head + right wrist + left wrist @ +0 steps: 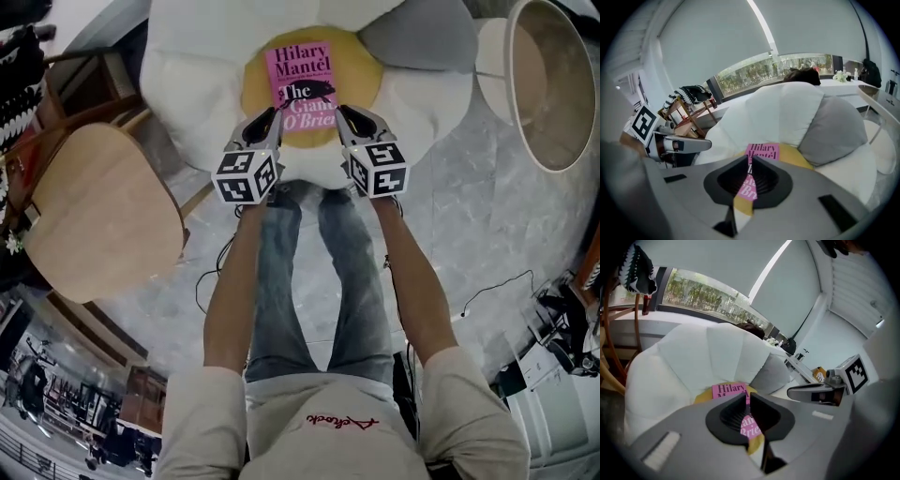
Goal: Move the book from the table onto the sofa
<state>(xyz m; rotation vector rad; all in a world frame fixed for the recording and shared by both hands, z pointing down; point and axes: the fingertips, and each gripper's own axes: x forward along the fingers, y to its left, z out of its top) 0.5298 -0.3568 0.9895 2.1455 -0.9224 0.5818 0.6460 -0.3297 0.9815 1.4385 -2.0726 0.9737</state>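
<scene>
While I am watching through the head view, the pink Hilary Mantel book (300, 84) is lying flat on the yellow centre (361, 70) of the white flower-shaped sofa (187, 66). The left claw (269, 117) and right claw (349, 114) are hovering above its near corners, each closed to a narrow slit and gripping nothing. A grey cushion (417, 37) is resting on the sofa near the book.

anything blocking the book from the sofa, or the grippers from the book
Nothing visible. The book already lies flat on the yellow centre of the white sofa, with the grey cushion off to its side. The left hand-held gripper and right hand-held gripper are shut and empty over its near corners.
</scene>
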